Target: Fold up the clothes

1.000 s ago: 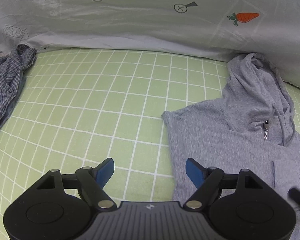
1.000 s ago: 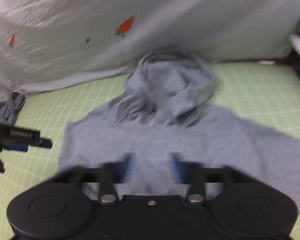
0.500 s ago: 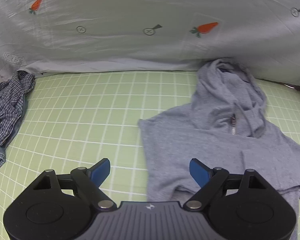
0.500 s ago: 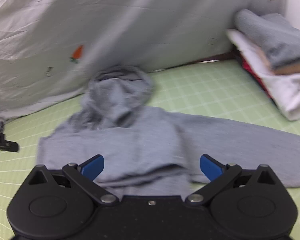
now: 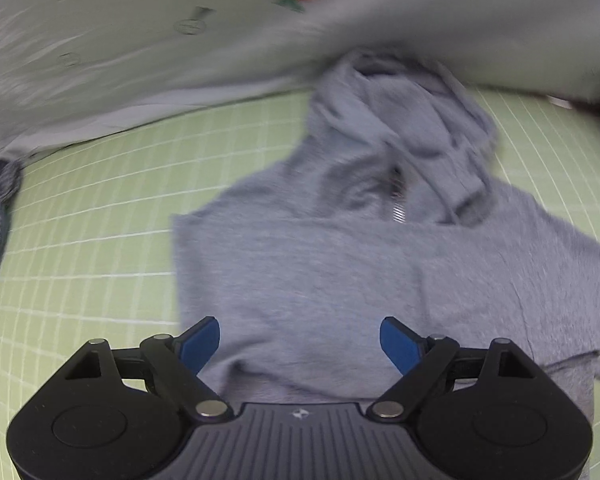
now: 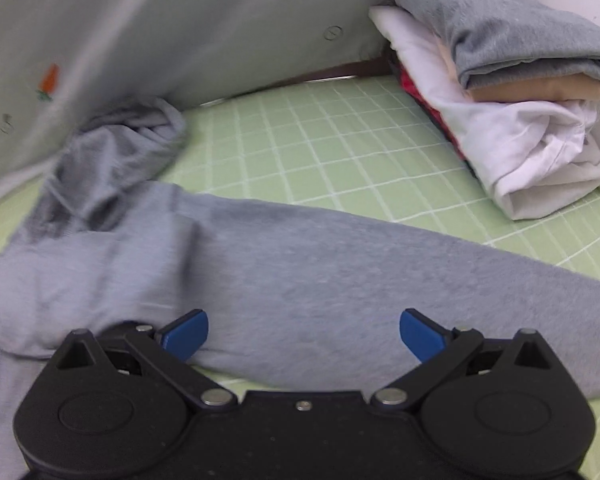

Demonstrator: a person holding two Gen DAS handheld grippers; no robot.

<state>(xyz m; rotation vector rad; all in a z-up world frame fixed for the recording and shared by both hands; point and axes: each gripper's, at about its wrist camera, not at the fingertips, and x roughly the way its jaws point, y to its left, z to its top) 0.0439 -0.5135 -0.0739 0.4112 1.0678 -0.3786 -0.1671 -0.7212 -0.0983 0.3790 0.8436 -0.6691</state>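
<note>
I had the grey hoodie (image 5: 340, 264) lying flat on the green grid mat (image 5: 92, 216), its right sleeve (image 6: 400, 264) stretched out. Both the left hand-held gripper (image 5: 300, 340) and right hand-held gripper (image 6: 304, 332) hovered wide open, empty. I judged the sleeve best pinched near its cuff, then carried across the chest.

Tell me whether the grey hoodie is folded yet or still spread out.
Partly folded: the grey hoodie has one sleeve stretched flat across the green mat, hood unfolded.

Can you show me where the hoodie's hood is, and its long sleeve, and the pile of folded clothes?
hood (image 5: 404, 120), left wrist view, crumpled middle.
long sleeve (image 6: 380, 264), right wrist view, mid-length.
pile of folded clothes (image 6: 512, 140), right wrist view, white layer.
</note>
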